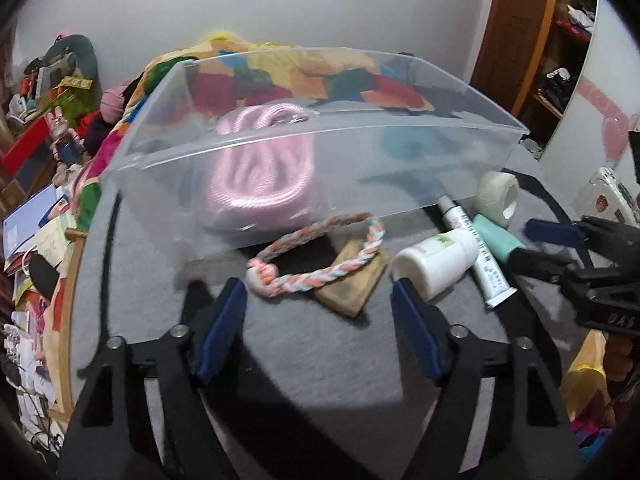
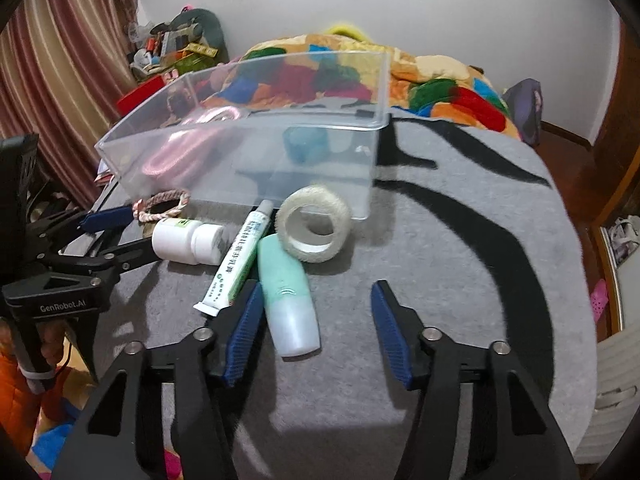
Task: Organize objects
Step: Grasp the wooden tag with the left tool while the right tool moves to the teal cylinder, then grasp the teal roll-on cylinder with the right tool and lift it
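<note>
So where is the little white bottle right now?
The small white plastic bottle lies on its side on the grey felt mat, in front of the clear plastic bin, between the braided rope ring and the white ointment tube.

Dim indoor light, fisheye-warped, slightly blurred

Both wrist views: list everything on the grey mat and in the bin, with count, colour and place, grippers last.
Clear bin: one, transparent, back of the grey mat.
Rope coil: one, pink, inside the bin, left part.
Blue roll: one, blue, inside the bin, right part.
Braided loop: one, pink, orange and white, in front of the bin, partly over a tan block.
Pill bottle: one, white, lying down.
Ointment tube: one, white and green.
Squeeze bottle: one, mint, lying down.
Tape roll: one, whitish, against the bin.
Left gripper: open, empty.
Right gripper: open, around the squeeze bottle.
</note>
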